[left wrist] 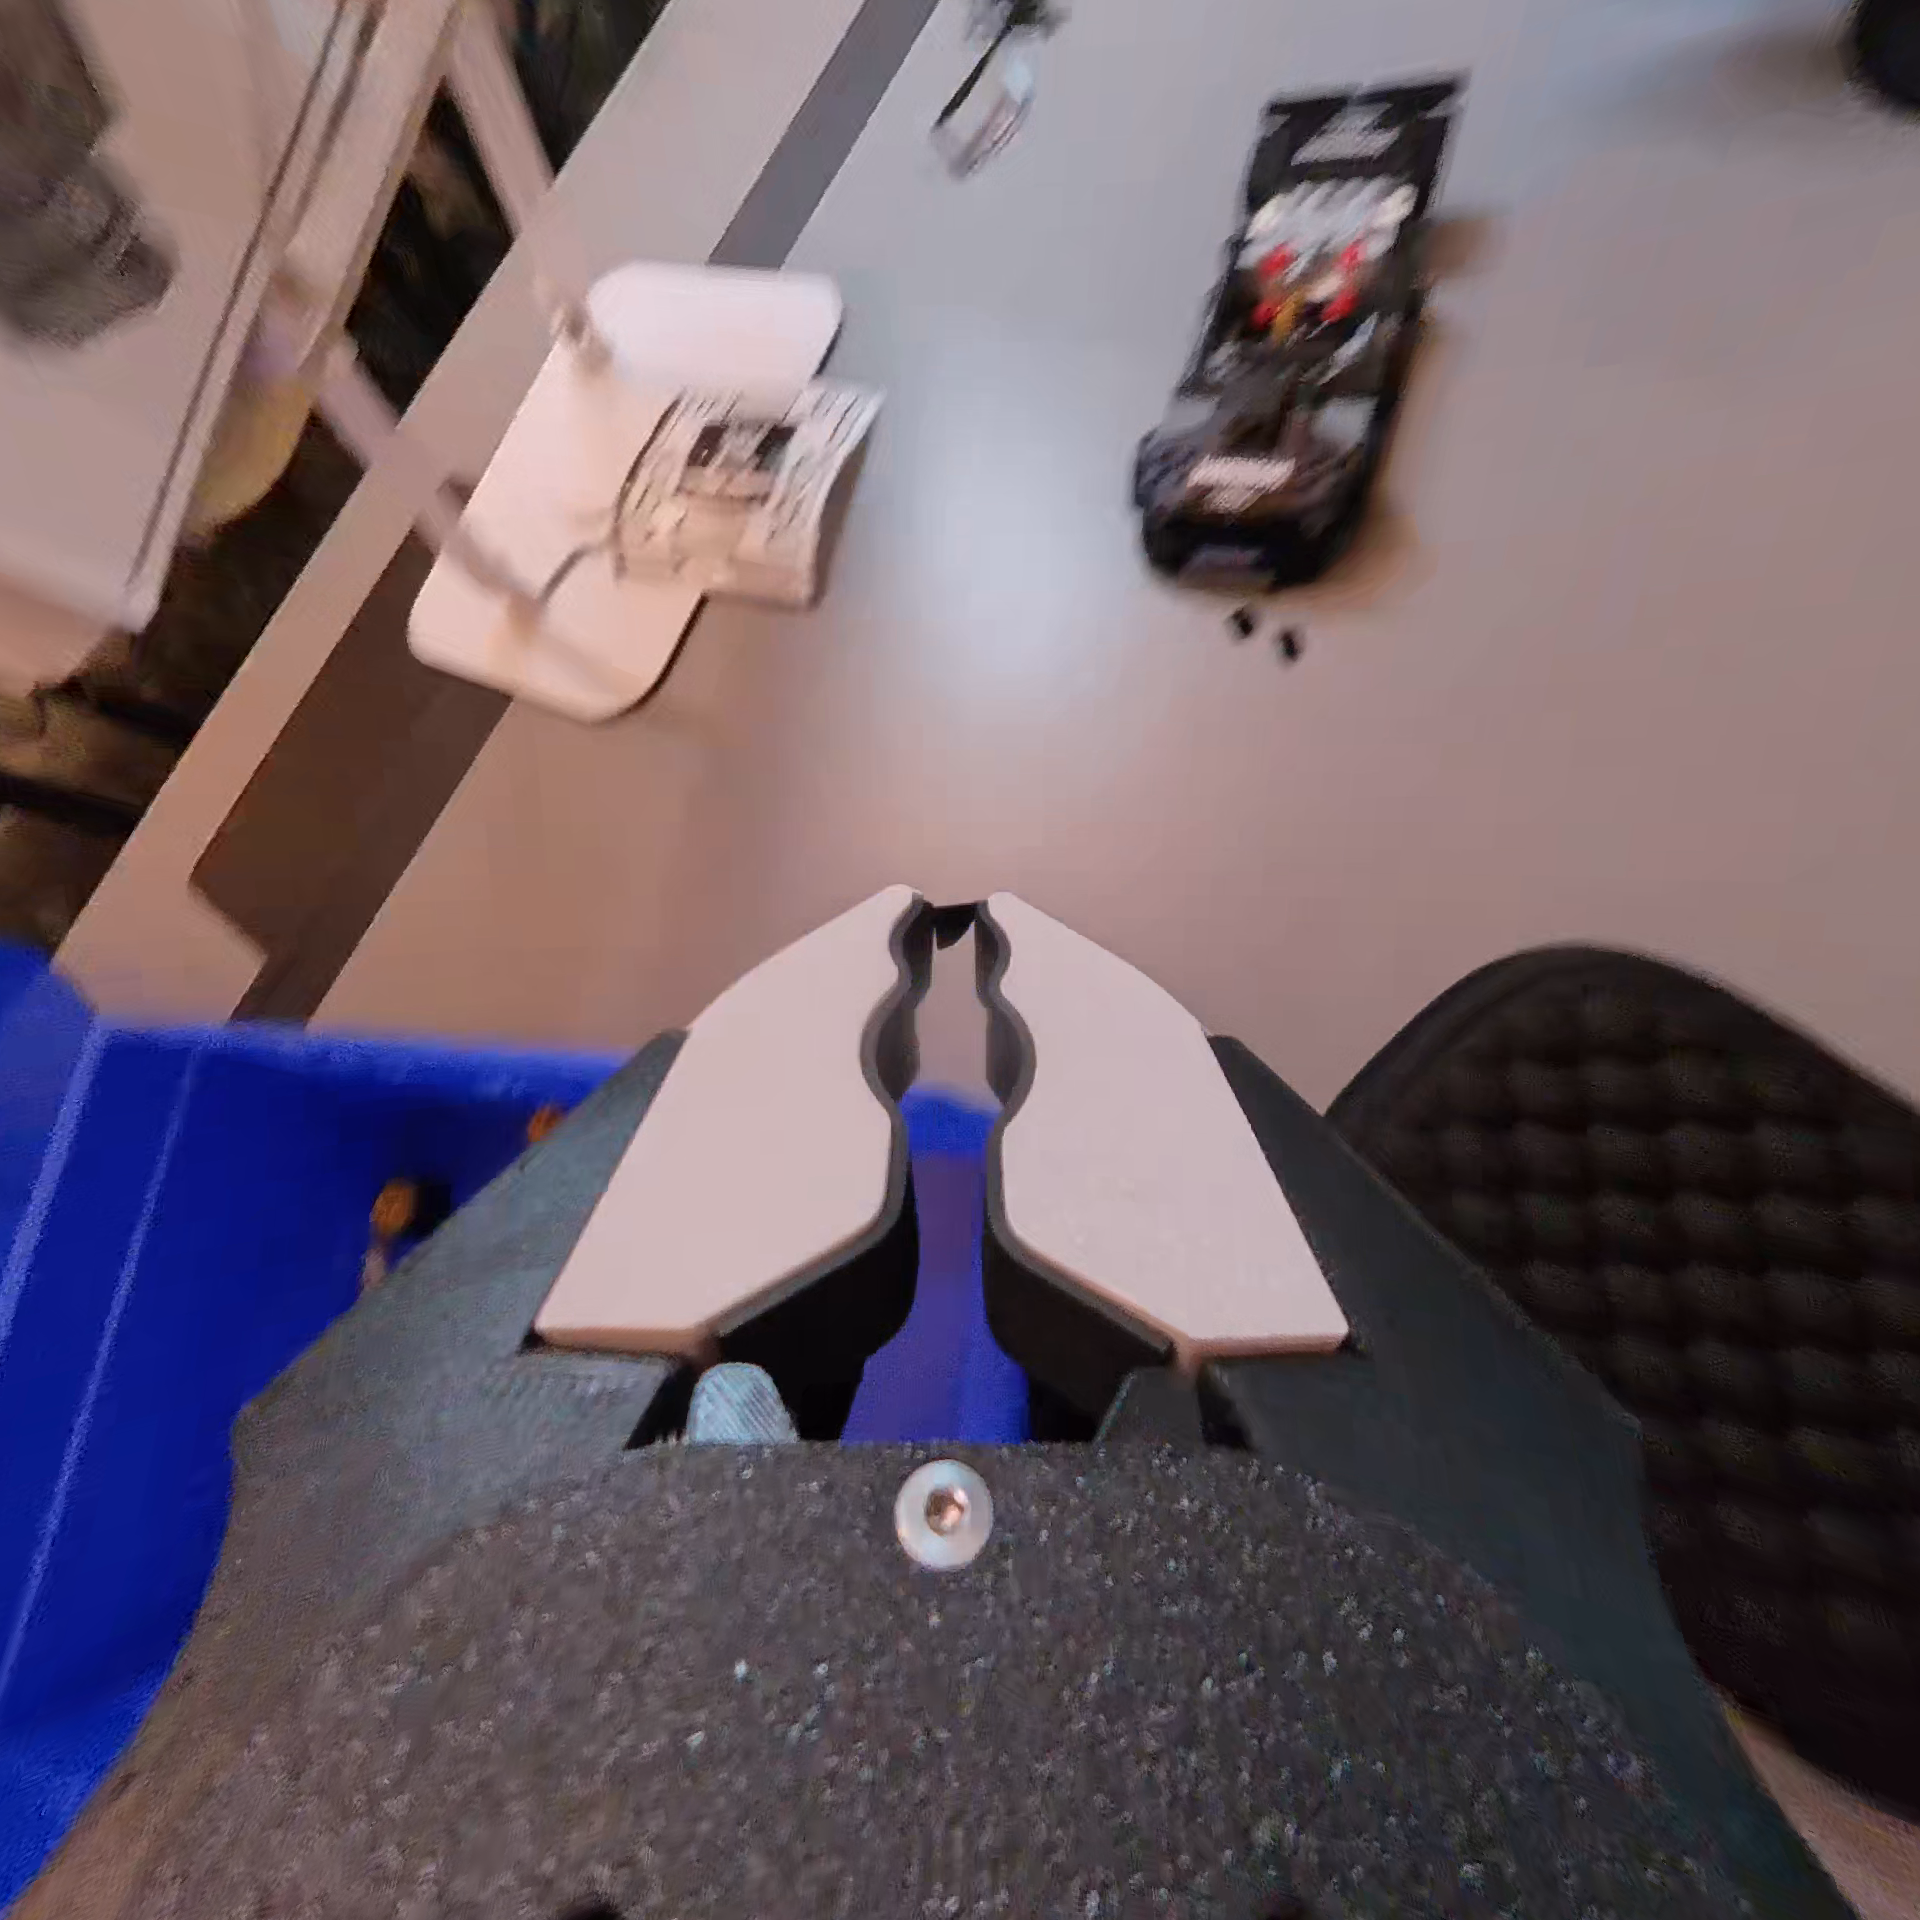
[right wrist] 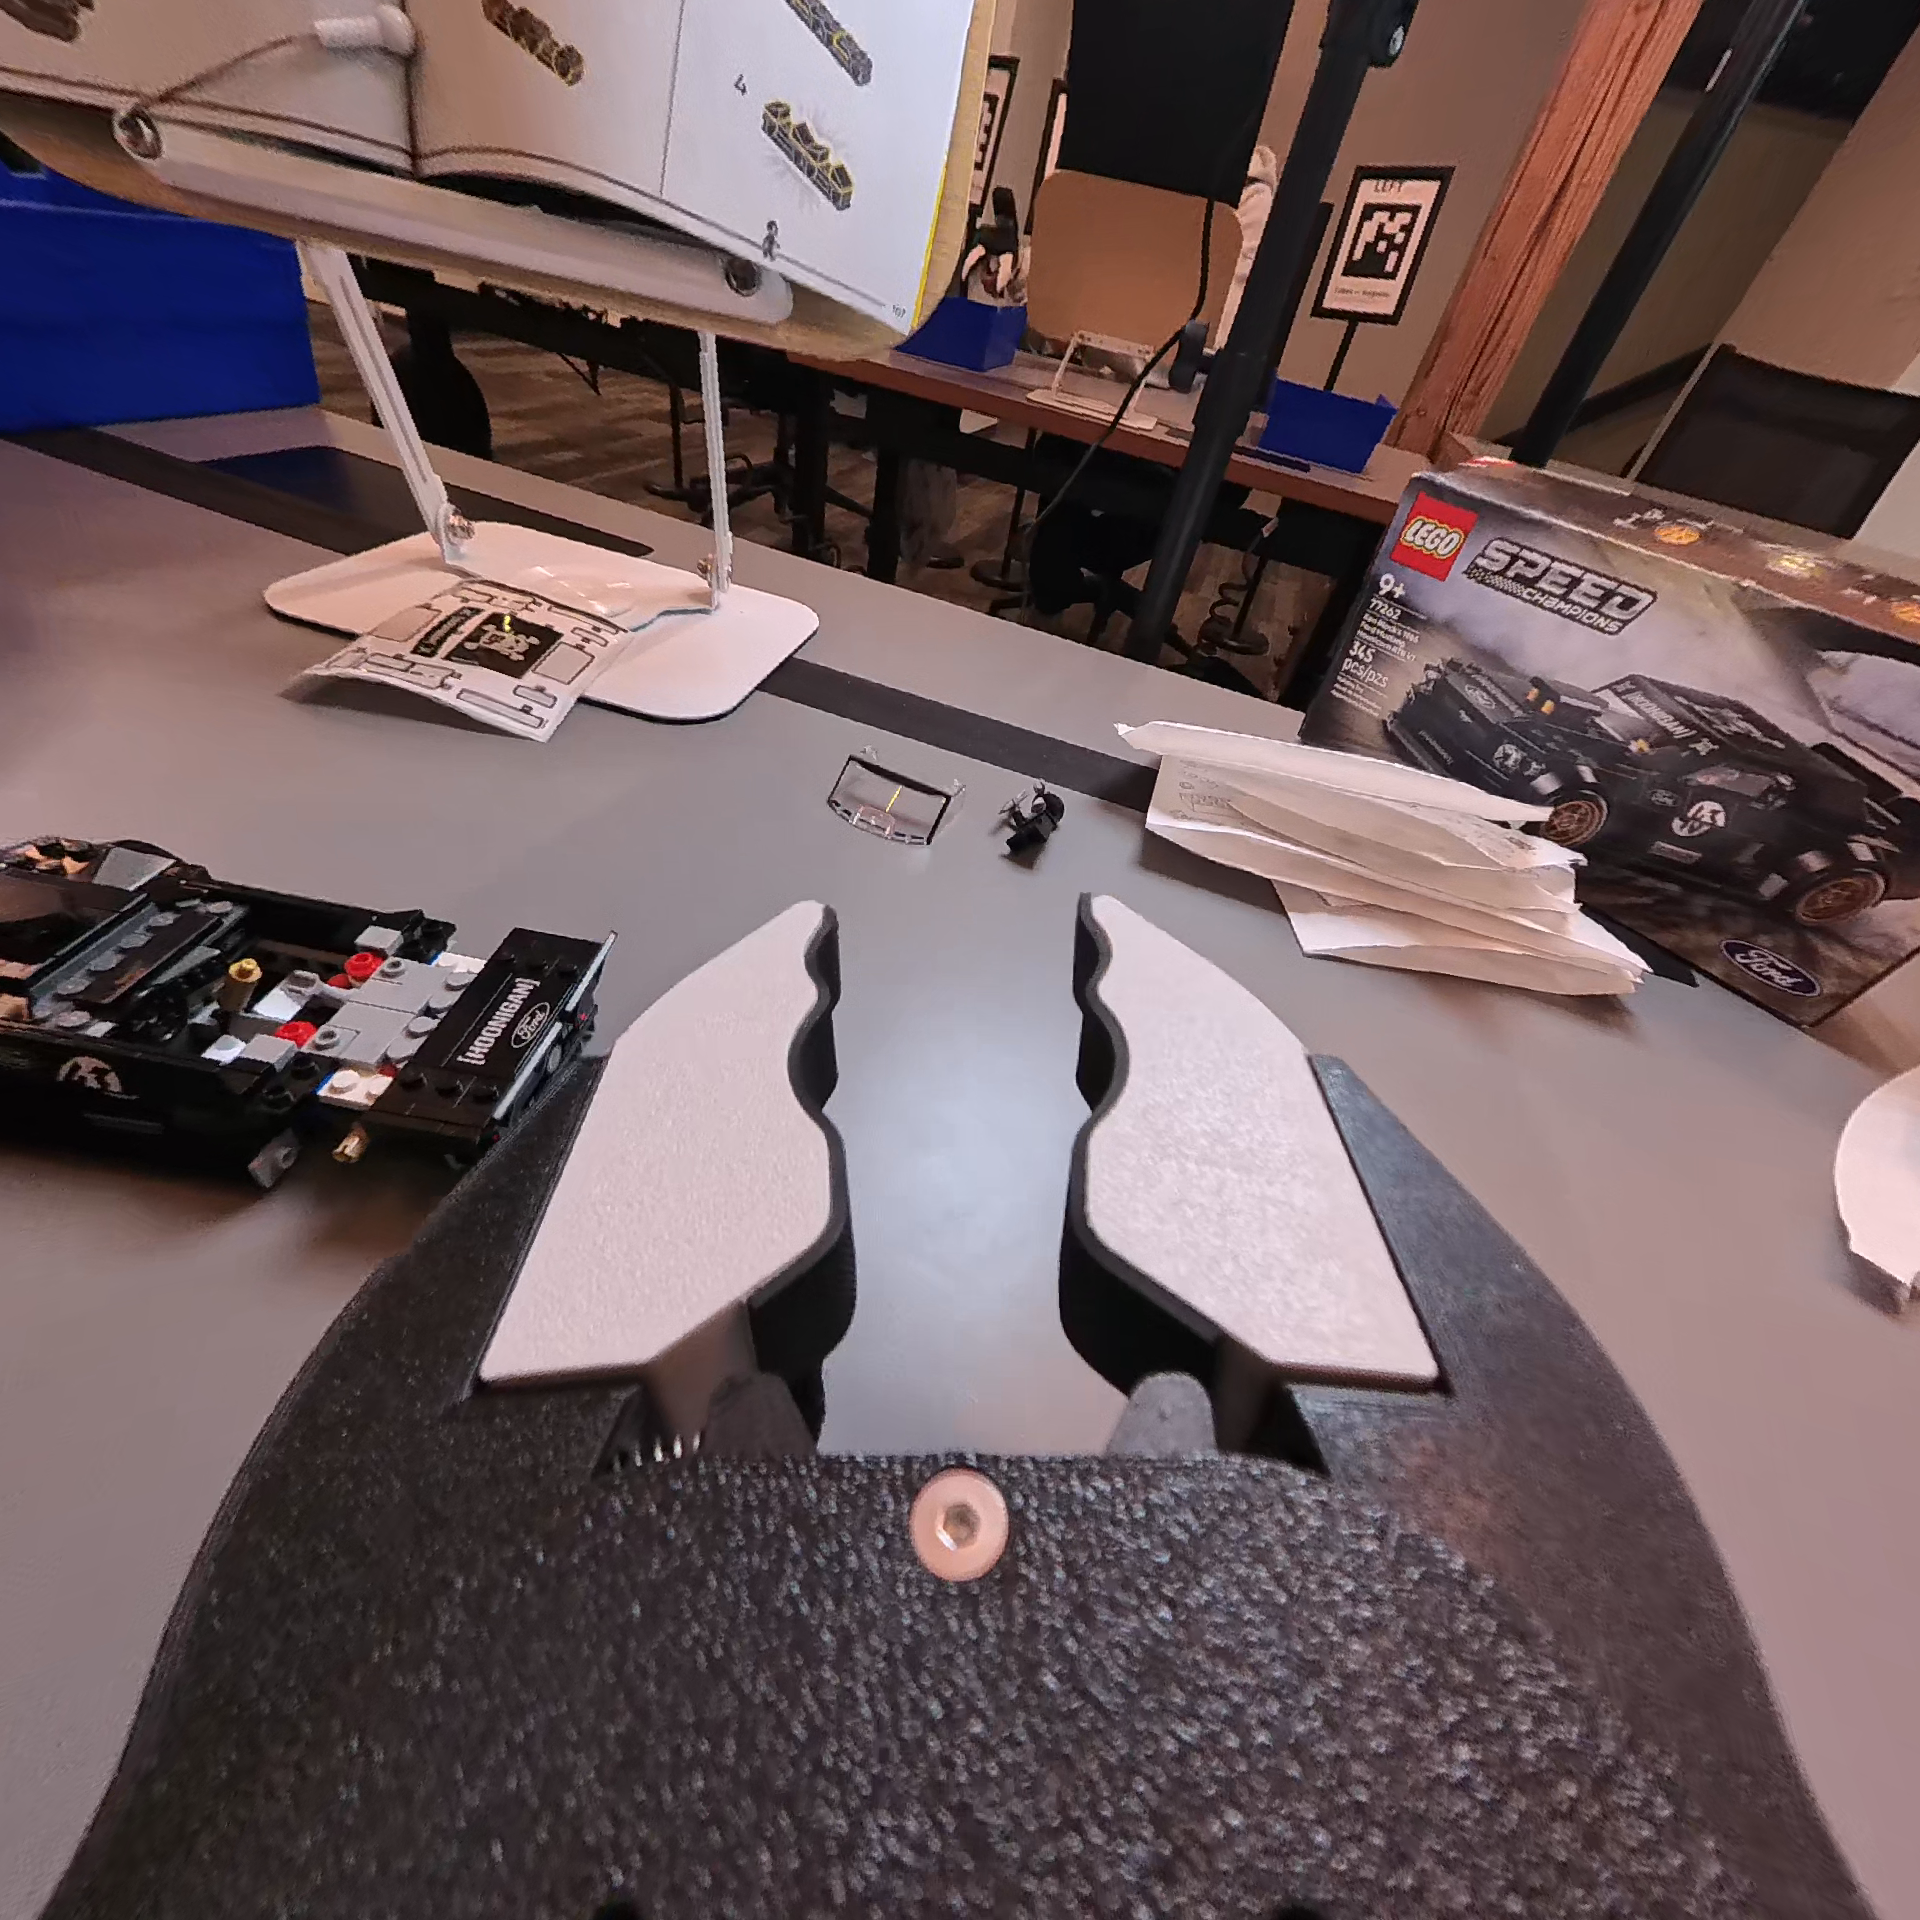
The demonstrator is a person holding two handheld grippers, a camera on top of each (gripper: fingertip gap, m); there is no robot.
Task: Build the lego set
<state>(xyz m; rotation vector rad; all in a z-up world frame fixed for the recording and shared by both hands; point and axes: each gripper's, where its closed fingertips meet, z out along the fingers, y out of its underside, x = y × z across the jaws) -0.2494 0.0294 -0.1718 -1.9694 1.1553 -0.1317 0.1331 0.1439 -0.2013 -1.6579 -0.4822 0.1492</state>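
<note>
The half-built black Lego car [right wrist: 260, 1008] lies at the left of the grey table [right wrist: 935, 1091], open-topped with loose-looking studded plates – light and stiff, but apt to shed pieces, so I would grip it low across the solid chassis sides, not the roof. The left gripper [left wrist: 951, 914] is raised above the table, jaws nearly together, pinching a small dark piece [left wrist: 951, 920] at the tips. The right gripper [right wrist: 956, 914] hovers low, jaws apart and empty; bare table lies ahead, up to the clear windscreen piece [right wrist: 896, 802] – slippery, thin – and a small dark part [right wrist: 1032, 814], with paper bags [right wrist: 1382, 862] and the set's box [right wrist: 1662, 727] crowding the right
</note>
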